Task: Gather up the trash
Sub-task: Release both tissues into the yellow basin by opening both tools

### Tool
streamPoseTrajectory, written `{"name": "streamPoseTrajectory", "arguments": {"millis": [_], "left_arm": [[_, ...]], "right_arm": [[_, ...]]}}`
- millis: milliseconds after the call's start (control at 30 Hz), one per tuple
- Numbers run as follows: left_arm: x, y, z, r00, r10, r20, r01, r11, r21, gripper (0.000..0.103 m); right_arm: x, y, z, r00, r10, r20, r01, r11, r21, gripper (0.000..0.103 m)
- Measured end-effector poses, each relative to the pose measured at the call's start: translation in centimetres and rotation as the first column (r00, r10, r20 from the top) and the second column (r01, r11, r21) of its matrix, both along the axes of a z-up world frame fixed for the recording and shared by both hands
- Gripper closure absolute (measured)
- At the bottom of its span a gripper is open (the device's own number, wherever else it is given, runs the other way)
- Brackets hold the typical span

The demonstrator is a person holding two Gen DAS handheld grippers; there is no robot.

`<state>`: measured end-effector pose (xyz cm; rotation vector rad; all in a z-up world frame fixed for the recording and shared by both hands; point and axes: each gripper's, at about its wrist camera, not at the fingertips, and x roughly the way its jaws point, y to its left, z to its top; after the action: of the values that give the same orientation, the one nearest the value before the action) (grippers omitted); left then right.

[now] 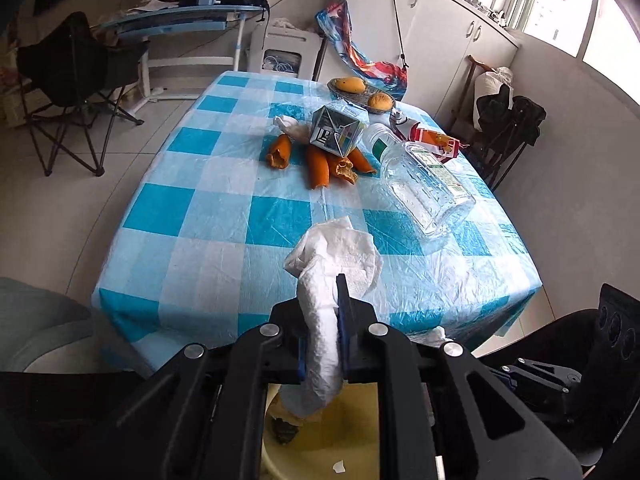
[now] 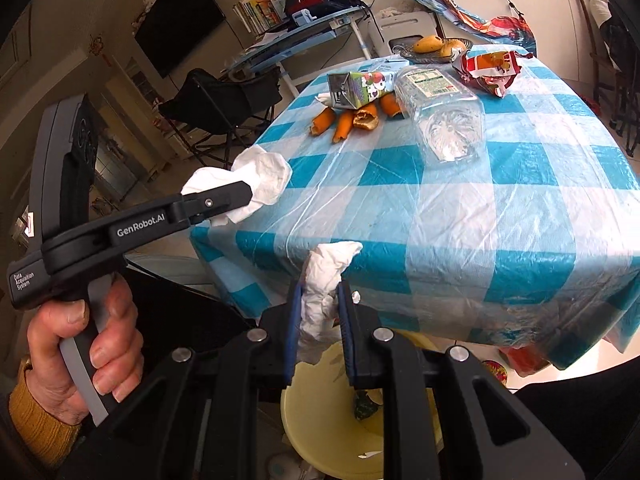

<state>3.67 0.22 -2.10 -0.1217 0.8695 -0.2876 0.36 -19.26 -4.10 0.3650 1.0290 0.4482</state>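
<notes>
Both fingers pinch white tissues [image 1: 332,264] above yellow bin [image 2: 320,420] holding scraps.

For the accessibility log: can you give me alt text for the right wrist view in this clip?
The right gripper is shut on a crumpled white tissue above a yellow bin by the checked table. At left, a hand holds the left gripper, clamped on another tissue. Orange peels, a carton, a plastic bottle and a wrapper remain.
</notes>
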Motion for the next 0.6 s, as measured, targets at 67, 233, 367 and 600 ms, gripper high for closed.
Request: {"name": "streamPoseTrajectory", "arguments": {"millis": [67,233,367,600], "left_arm": [[-0.9,0.1,0.0,1.0,0.0,0.003,0.0,1.0,0.012,0.091],[-2.9,-0.1,-0.1,1.0,-0.01,-0.001,0.01,1.0,0.029,0.091],[-4.0,-0.2,-0.3,1.0,-0.016,-0.011,0.016,0.999,0.035,0.091],[-5.7,-1.0,-0.9,0.998,-0.045,-0.032,0.047,0.997,0.059,0.091]], "right_arm": [[-0.6,0.4,-0.4,1.0,0.012,-0.014,-0.012,1.0,-0.015,0.084],[-1.1,1.3,-1.0,0.999,0.036,-0.033,-0.038,0.996,-0.079,0.07],[-0.9,0.7,-1.7,0.998,0.007,-0.055,-0.012,0.995,-0.095,0.068],[-1.3,-0.5,-1.1,0.998,-0.058,-0.006,0.057,0.994,-0.094,0.054]]}}
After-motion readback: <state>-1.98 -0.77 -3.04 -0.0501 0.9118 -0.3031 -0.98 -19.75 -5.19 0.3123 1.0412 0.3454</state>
